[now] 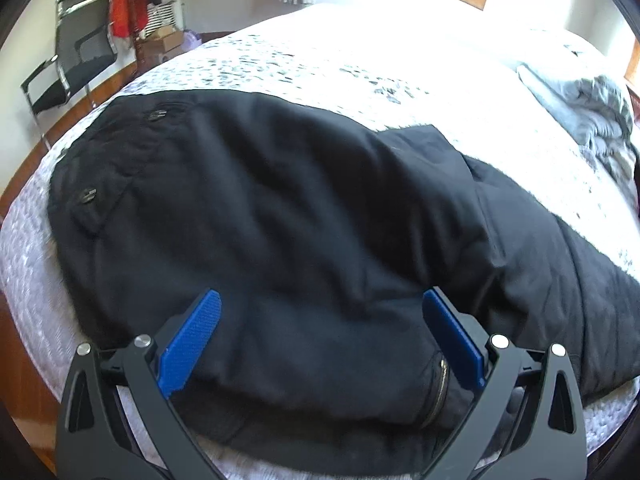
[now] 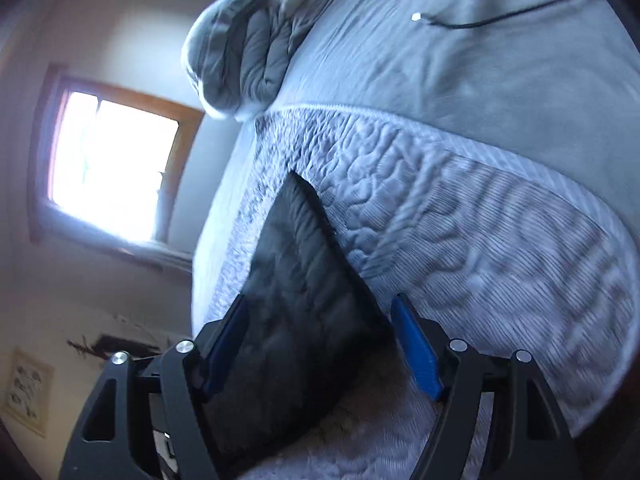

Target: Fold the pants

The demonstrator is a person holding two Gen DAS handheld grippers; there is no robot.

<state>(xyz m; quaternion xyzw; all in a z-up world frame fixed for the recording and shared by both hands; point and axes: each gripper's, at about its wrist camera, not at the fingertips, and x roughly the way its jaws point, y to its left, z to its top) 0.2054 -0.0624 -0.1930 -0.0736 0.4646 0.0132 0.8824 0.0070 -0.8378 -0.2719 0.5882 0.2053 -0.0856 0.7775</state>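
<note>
Black pants (image 1: 280, 216) lie spread on a white quilted bed (image 1: 320, 64), the waist with its buttons at the left and a leg running off to the right. My left gripper (image 1: 320, 304) hovers open over the near edge of the pants, and its blue pads touch no cloth. In the right wrist view, which is rolled and blurred, the end of a black pant leg (image 2: 296, 280) lies on the quilt (image 2: 460, 220). My right gripper (image 2: 320, 312) stands open around that leg end, its pads apart from the cloth.
A bunched grey blanket (image 1: 592, 112) (image 2: 248, 48) lies at the far side of the bed. A thin black cable (image 2: 500, 16) rests on the grey sheet. A black chair (image 1: 68, 60) and red clothing (image 1: 124, 12) stand past the bed's left corner. A bright window (image 2: 112, 168) is behind.
</note>
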